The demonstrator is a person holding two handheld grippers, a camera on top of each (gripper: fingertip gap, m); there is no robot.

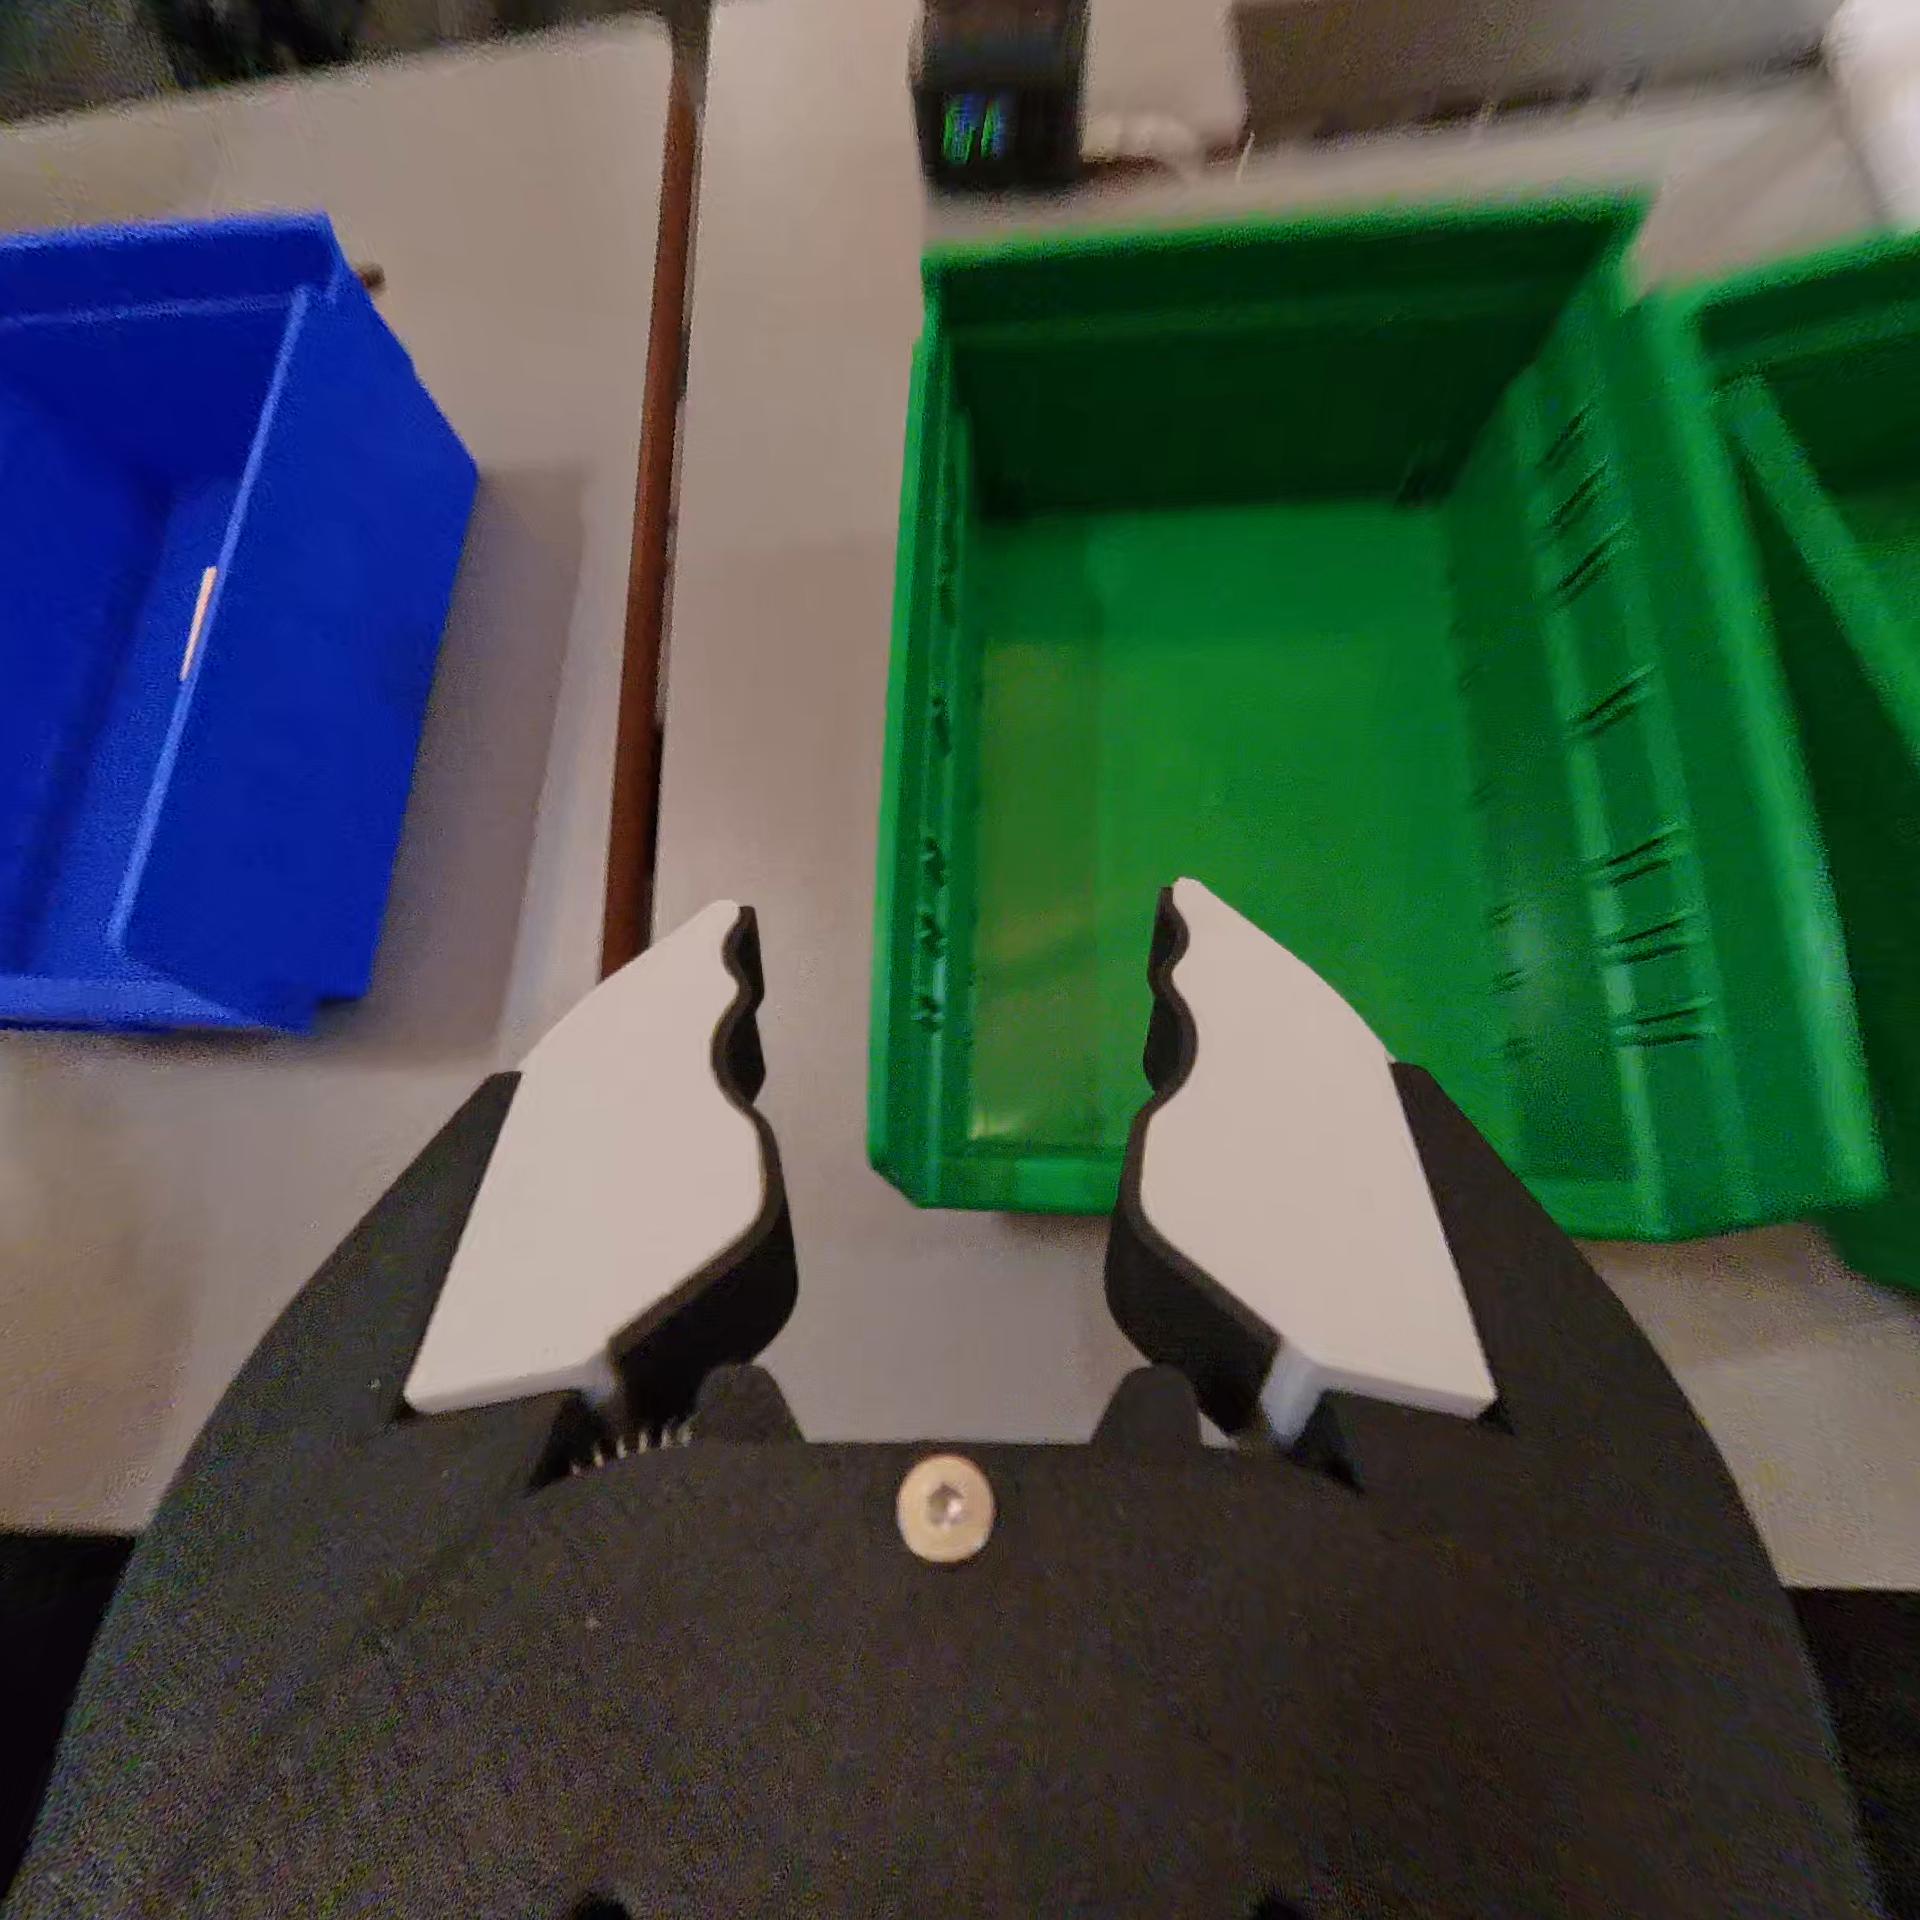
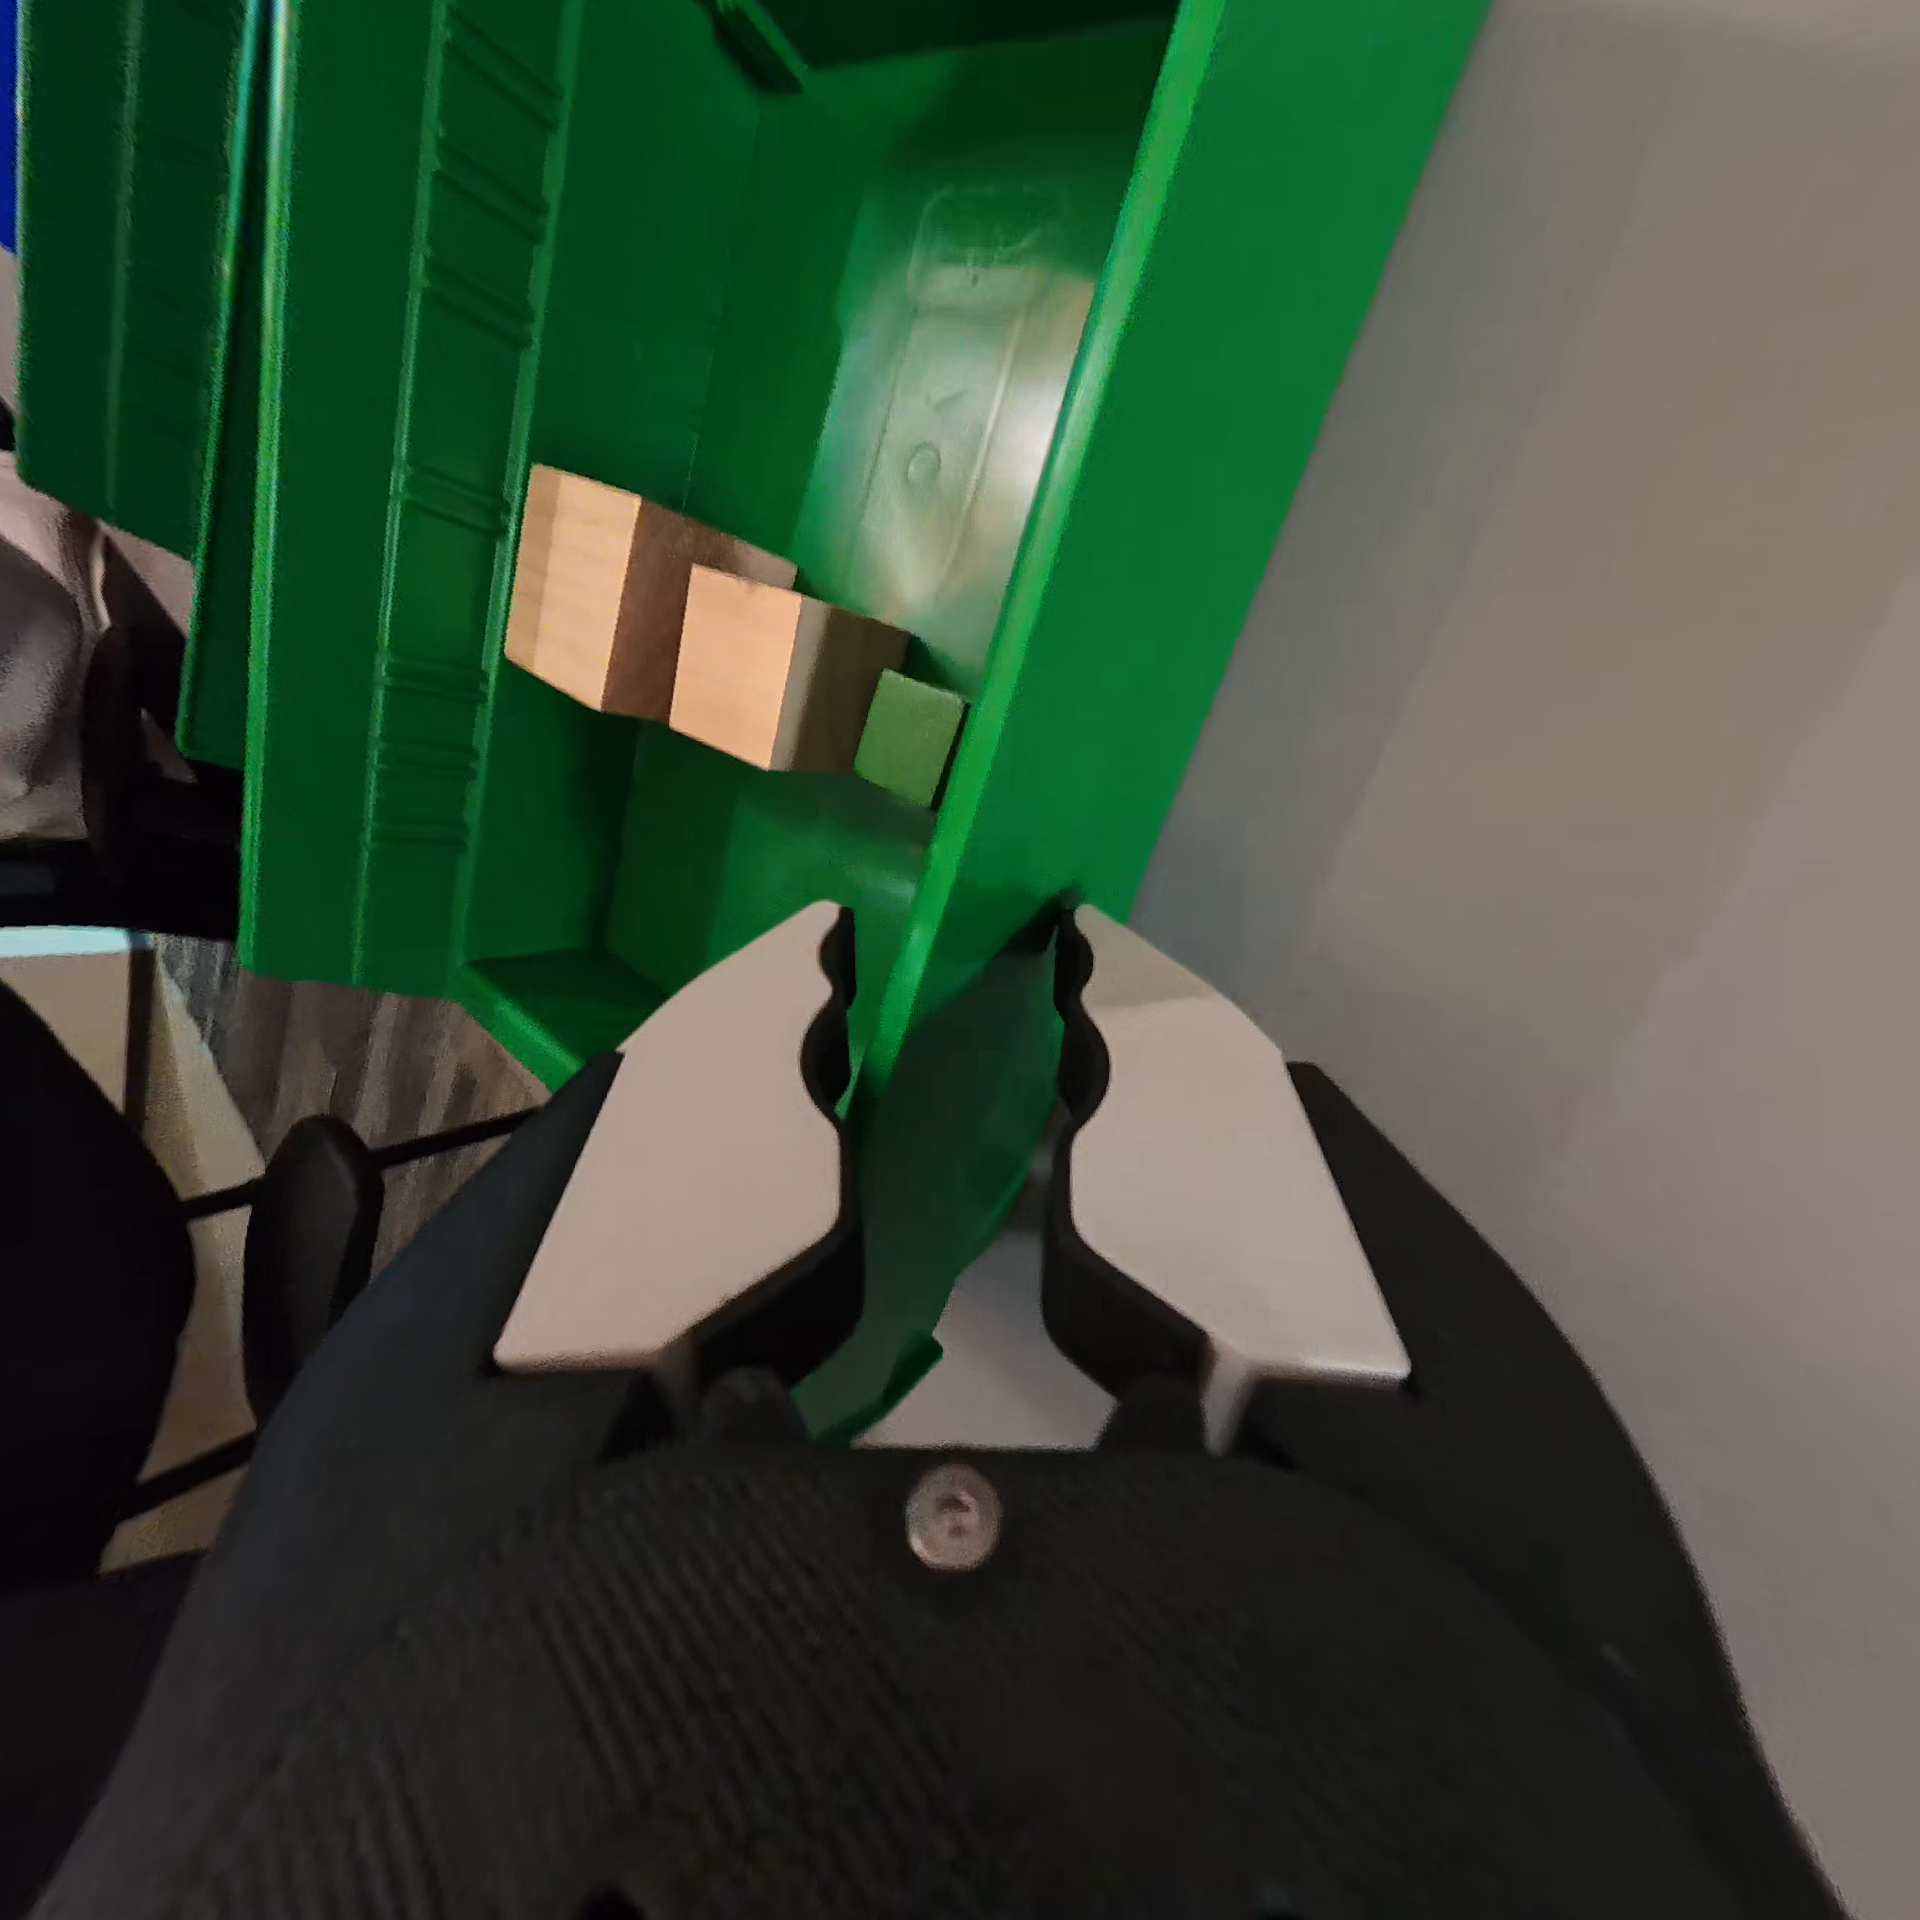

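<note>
My left gripper (image 1: 961, 914) is open and empty, held above the table just in front of the near left corner of an empty green bin (image 1: 1226, 790). My right gripper (image 2: 951, 920) is shut on the side wall of a second green bin (image 2: 1049, 727), which is tilted in the right wrist view. Inside that bin lie two plain wooden blocks (image 2: 582, 592) (image 2: 748, 675) and a small green cube (image 2: 909, 732) against the gripped wall. Part of this bin shows at the right edge of the left wrist view (image 1: 1839, 623).
A blue bin (image 1: 208, 644) stands on a separate table at the left, across a gap (image 1: 649, 582). A dark device with a lit screen (image 1: 992, 94) sits behind the empty green bin. A black office chair (image 2: 94, 1247) shows below the table edge in the right wrist view.
</note>
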